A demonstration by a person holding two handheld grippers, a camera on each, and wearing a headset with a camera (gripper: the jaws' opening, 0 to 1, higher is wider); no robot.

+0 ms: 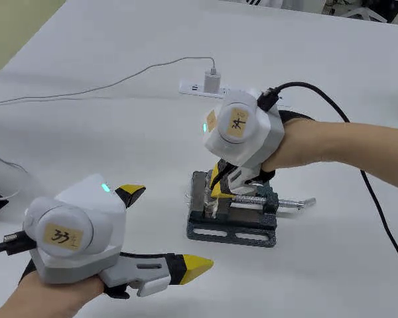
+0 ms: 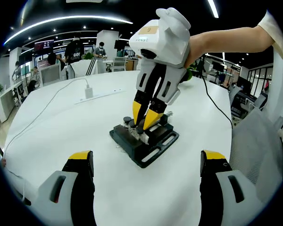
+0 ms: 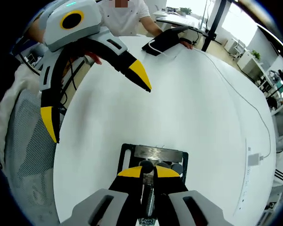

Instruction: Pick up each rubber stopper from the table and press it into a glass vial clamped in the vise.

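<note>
Pressing is the step in hand: the right gripper (image 1: 220, 187) is pointing steeply down onto the top of the vise (image 1: 233, 230). Its tongs are drawn nearly together on a small dark round thing, which in the cramped right gripper view looks to be the rubber stopper (image 3: 146, 165). That stopper is sitting directly above the vise, at the mouth of the glass vial (image 1: 207, 208) that the vise is clamping between its steel cheeks. The left gripper (image 1: 162, 228) is hovering over the white table (image 1: 119, 132) on the near-left side of the vise, well apart from it, with its tongs spread wide and carrying nothing.

Doing this well means the push is running straight down the vial's axis. Any lean is risking a cocked stopper, or glass levered sideways against the vise. The yellow tips are gripping close above the vise, so they are going to need slackening before they meet the vial's rim. After that, closed tips can be seating the stopper from above. Force should be building slowly, since glass is giving little warning before it cracks. If the vise is starting to slide under the load, the idle left gripper can be coming in to steady the base of the vise from its near-left side
</note>
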